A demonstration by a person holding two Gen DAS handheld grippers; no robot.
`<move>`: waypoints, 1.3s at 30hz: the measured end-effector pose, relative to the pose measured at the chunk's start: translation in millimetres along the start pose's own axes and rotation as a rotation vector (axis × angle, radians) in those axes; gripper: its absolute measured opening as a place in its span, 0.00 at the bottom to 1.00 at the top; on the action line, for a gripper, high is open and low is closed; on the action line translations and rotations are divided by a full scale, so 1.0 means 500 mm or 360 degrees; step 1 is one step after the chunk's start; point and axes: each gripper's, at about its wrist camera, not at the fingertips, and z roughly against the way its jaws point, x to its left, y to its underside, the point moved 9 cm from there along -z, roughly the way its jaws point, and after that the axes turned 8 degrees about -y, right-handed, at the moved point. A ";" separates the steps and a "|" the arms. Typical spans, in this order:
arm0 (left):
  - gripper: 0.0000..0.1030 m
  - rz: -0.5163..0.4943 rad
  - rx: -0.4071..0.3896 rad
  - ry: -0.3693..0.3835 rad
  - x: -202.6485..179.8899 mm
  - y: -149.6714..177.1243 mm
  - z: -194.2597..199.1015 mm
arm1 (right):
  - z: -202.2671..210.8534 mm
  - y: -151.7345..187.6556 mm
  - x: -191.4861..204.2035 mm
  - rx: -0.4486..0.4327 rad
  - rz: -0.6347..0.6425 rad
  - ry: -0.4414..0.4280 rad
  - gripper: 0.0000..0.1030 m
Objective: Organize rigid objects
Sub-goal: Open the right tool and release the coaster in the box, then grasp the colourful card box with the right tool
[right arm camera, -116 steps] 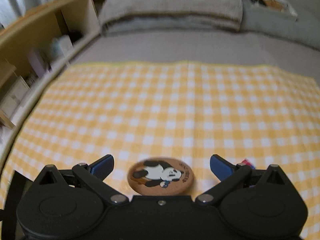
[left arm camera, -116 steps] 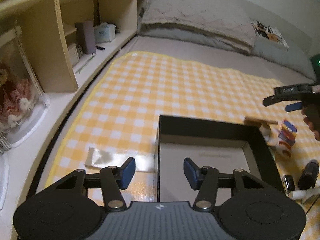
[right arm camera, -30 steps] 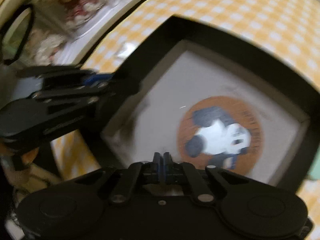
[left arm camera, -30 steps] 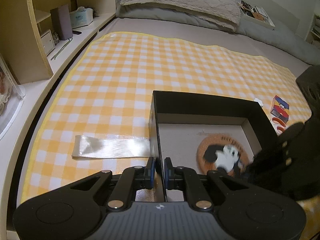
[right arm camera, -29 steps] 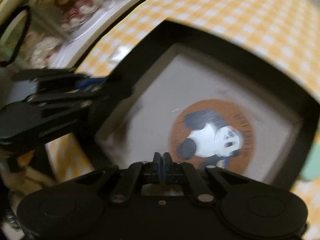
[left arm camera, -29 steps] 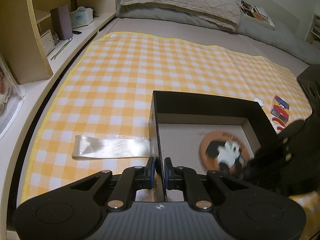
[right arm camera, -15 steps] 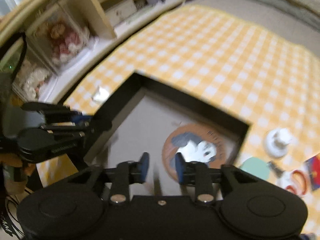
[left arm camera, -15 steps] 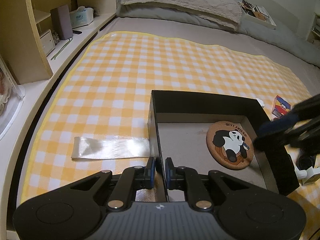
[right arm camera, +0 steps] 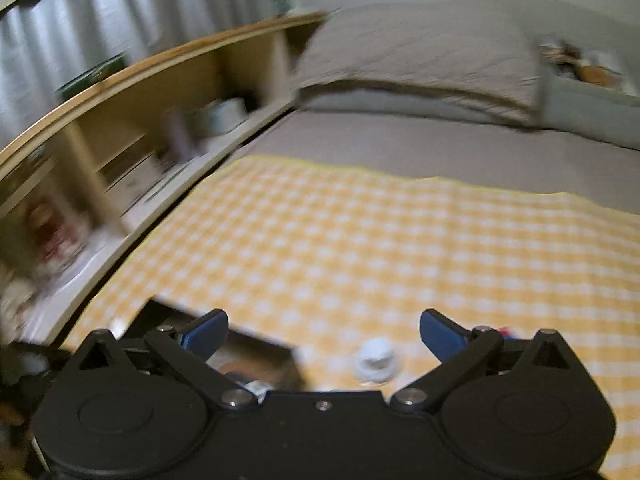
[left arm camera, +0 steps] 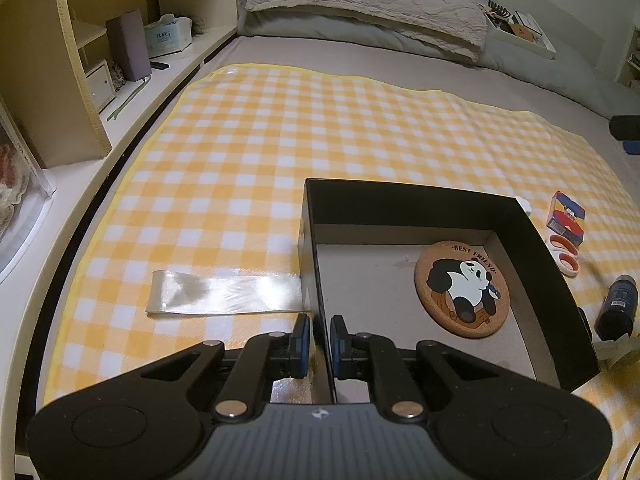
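A black box [left arm camera: 404, 200] with a grey floor sits on the yellow checked cloth [left arm camera: 280, 152]. A round cork panda coaster [left arm camera: 462, 288] lies flat inside it at the right. My left gripper [left arm camera: 319, 344] is shut on the box's left wall near its front corner. My right gripper [right arm camera: 324, 330] is open and empty, raised above the cloth, with a small white object [right arm camera: 376, 360] below between its fingers; the box corner [right arm camera: 248, 356] shows at lower left. The right wrist view is blurred.
Right of the box lie a small colourful carton [left arm camera: 566, 216], orange-ringed white scissors handles [left arm camera: 564, 254] and a dark bottle [left arm camera: 616, 306]. A clear plastic strip [left arm camera: 224, 294] lies left of the box. Wooden shelves [left arm camera: 72, 80] run along the left; pillows [left arm camera: 360, 0] lie beyond.
My right gripper let go of the panda coaster inside the box, opened wide and pulled up and away to the right. My left gripper stayed shut on the box wall.
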 end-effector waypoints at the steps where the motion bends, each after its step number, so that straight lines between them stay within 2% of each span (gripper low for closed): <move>1: 0.12 0.0000 0.0000 0.0000 0.000 0.000 0.000 | 0.004 -0.005 -0.021 -0.0018 -0.0016 0.0030 1.00; 6: 0.12 0.0002 0.0001 -0.0005 0.002 0.000 0.002 | 0.014 0.004 -0.124 -0.0056 -0.0017 0.0243 1.00; 11: 0.12 0.0001 0.0001 -0.0004 0.002 0.001 0.001 | -0.011 0.035 -0.203 -0.0002 0.0161 0.0394 1.00; 16: 0.13 0.0001 0.0001 -0.0004 0.001 0.001 0.001 | -0.049 0.082 -0.262 0.0173 0.0433 0.0447 1.00; 21: 0.13 0.0008 0.0005 0.0008 0.002 0.004 0.001 | -0.081 0.116 -0.295 0.0289 0.0515 0.0395 1.00; 30: 0.13 0.0015 0.0011 0.0021 0.001 0.005 0.000 | -0.145 0.166 -0.294 0.0497 0.0786 0.0334 1.00; 35: 0.13 0.0022 0.0016 0.0029 -0.002 0.003 -0.001 | -0.168 0.158 -0.301 0.0484 0.0715 0.0206 1.00; 39: 0.13 0.0026 0.0020 0.0031 -0.003 0.003 -0.005 | -0.188 0.177 -0.300 0.0570 0.0721 0.0111 1.00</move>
